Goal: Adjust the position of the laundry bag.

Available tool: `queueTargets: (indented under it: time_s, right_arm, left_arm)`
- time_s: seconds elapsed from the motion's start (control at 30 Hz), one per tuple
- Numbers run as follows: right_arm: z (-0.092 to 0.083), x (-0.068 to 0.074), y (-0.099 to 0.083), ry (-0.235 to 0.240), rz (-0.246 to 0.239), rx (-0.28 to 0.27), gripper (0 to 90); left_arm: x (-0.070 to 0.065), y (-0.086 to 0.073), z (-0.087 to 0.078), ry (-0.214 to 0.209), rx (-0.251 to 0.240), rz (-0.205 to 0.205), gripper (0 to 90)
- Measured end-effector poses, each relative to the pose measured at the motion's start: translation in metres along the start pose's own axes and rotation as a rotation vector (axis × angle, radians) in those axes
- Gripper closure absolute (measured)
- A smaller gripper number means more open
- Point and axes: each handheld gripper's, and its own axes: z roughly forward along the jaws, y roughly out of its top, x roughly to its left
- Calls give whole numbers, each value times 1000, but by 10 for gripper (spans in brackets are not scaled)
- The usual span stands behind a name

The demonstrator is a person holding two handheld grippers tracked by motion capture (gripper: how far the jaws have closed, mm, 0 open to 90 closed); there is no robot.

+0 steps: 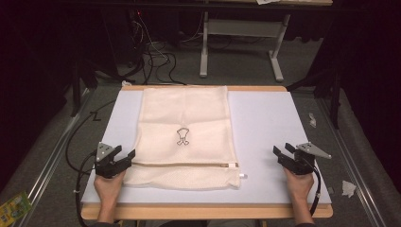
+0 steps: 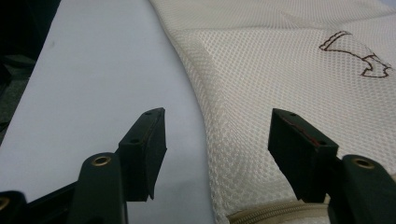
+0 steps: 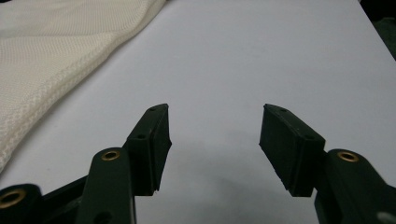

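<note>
- My left hand-held gripper stands with jaws apart, straddling the left edge of the mesh laundry bag.
- The bag lies flat mid-bench, zipper nearest me.
- My right hand-held gripper stands with jaws apart over bare bench, well apart from the bag.

The bag runs off the left gripper view at 3 o'clock; its zipper is cut at 6. The emblem is too small to read.

I see the mesh bag flat mid-table; my left gripper sits at its eight o'clock corner, jaws apart, right gripper out at four o'clock, jaws apart.
</note>
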Motion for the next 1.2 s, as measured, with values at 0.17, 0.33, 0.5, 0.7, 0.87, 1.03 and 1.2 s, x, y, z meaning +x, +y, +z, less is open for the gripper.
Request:
queueTargets:
  time_s: [0.17, 0.33, 0.5, 0.7, 0.87, 1.03, 1.2]
  right_arm:
    - [2, 2, 1, -9, -2, 27, 438]
    - [5, 2, 2, -8, -12, 45, 452]
    - [5, 3, 3, -15, -14, 50, 468]
    - [4, 3, 4, -32, -15, 49, 474]
    - [3, 4, 5, -33, -15, 50, 482]
    - [2, 10, 7, -7, -6, 45, 481]
    - [5, 16, 11, 32, 9, 57, 479]
  left_arm:
    - [4, 0, -1, -19, -6, -26, 391]
    - [6, 2, 1, -23, 9, -46, 400]
    - [5, 3, 2, -22, 21, -43, 404]
    - [6, 3, 2, -23, 19, -47, 397]
    - [5, 5, 1, -27, 22, -41, 389]
    - [5, 8, 0, -24, 37, -33, 366]
    - [4, 9, -1, -38, 91, -18, 367]
